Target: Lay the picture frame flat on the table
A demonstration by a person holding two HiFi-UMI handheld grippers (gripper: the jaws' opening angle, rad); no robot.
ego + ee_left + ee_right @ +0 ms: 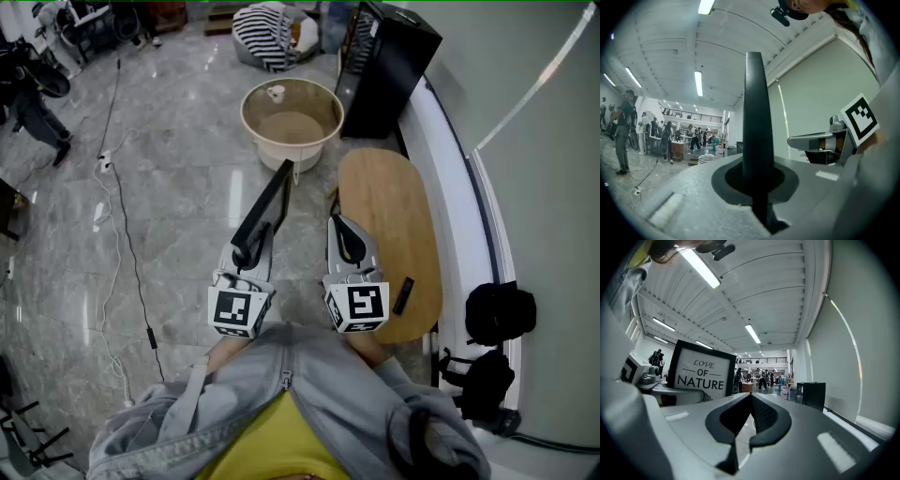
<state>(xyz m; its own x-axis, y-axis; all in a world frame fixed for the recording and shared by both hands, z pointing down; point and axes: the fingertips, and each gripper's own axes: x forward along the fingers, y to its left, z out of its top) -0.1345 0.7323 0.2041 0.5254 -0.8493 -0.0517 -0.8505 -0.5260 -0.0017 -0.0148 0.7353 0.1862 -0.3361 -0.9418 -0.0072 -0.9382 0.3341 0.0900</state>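
Head view is showing the person standing over a marble floor with a gripper in each hand, both pointing level and away from the body. The left gripper (244, 255) is pinching the lower edge of the black picture frame (268, 208) between its two fingers, so the frame is standing upright on edge in the air, left of the oval wooden table (384, 211) and not touching it. The frame's far end is reaching toward a round beige basin (291, 155) sitting on the floor. In the left gripper view the frame is appearing edge-on as a dark vertical bar rising out of the jaws. The right gripper (349, 246) is hovering just beside the table's left edge, its fingers pressed together with nothing between them. The right gripper view is catching the frame's white face, reading "LOVE OF NATURE". A small black object (403, 295) is lying on the table's near end.
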